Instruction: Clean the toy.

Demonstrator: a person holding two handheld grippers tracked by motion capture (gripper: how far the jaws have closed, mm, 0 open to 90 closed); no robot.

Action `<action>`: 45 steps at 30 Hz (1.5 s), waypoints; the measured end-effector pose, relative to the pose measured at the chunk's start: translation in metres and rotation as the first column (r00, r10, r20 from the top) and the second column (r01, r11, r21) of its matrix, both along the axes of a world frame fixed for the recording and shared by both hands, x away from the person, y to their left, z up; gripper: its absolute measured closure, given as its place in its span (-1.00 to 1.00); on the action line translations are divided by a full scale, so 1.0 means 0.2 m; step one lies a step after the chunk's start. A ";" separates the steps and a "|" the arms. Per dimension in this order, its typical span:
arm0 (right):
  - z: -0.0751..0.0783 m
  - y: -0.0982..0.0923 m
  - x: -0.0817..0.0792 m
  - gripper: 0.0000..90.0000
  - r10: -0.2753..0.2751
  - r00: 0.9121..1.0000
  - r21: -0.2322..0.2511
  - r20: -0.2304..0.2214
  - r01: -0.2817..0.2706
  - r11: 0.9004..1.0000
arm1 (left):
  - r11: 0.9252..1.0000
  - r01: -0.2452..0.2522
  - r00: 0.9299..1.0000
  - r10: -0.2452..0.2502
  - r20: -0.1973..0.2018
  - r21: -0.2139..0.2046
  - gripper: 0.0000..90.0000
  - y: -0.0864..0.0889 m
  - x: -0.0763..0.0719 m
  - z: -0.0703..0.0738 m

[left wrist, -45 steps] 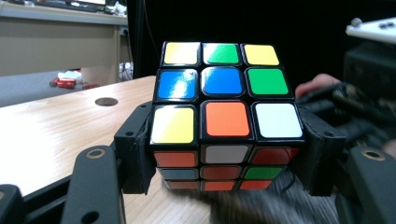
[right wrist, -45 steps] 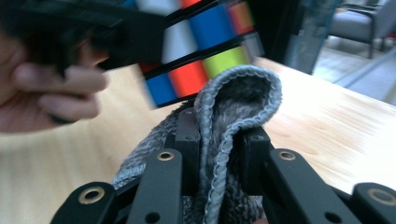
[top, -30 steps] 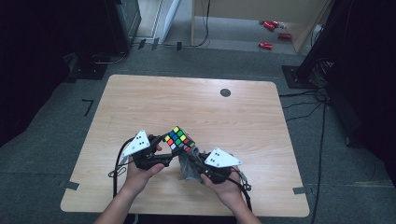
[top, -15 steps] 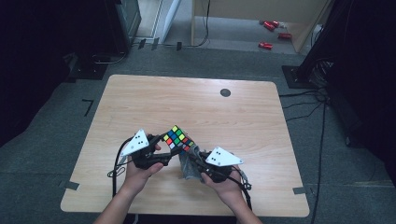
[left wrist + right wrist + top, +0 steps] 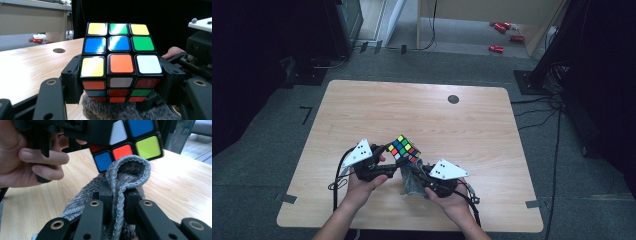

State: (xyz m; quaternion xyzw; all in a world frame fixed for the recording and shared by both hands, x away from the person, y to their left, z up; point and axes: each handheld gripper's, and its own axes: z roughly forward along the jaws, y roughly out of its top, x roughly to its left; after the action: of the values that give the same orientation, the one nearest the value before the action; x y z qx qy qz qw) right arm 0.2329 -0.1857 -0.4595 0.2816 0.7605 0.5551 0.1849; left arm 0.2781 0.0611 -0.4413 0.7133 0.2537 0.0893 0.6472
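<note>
Near edge of a wooden table (image 5: 422,107), seen from above. The left gripper (image 5: 384,165), held in the person's left hand (image 5: 362,187), is clamped on a puzzle cube (image 5: 403,148) with coloured stickers; the cube is lifted clear of the tabletop, tilted, near the middle of the near half of the table. In the left gripper view the two black jaws press against the cube's (image 5: 120,57) left and right sides at its lowest layers, and the upper face shows yellow, green, blue, orange and white squares.

The right gripper (image 5: 414,175), in the right hand (image 5: 452,202), lies just right of the left one. Its jaws are together on a folded grey cloth (image 5: 125,175), pinched upright between them; the fold's rounded top touches the cube's (image 5: 135,142) underside. From above, the cloth (image 5: 411,184) hangs just below the cube, between the two hands.

A small dark round disc (image 5: 453,99) sits on the far right part of the table, well apart from the cube.
</note>
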 end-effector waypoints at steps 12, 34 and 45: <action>-0.01 -0.03 0.02 0.80 -0.024 0.999 0.034 -0.030 0.025 0.999 | 1.000 -0.003 1.000 0.003 -0.012 0.010 -0.22 -0.01 0.00 0.00; -0.03 0.02 0.00 0.79 0.023 1.000 -0.003 0.006 -0.023 1.000 | 1.000 0.002 1.000 -0.002 -0.020 0.000 -0.22 -0.01 0.00 0.00; -0.03 -0.01 0.01 0.79 -0.012 1.000 0.019 0.000 0.012 1.000 | 1.000 0.007 1.000 -0.006 -0.019 0.010 -0.22 -0.02 -0.01 0.00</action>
State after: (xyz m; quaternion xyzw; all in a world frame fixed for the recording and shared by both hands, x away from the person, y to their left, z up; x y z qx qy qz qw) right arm 0.2354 -0.1886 -0.4650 0.2878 0.7534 0.5614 0.1855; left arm 0.2765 0.0569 -0.4409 0.7181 0.2571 0.0817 0.6415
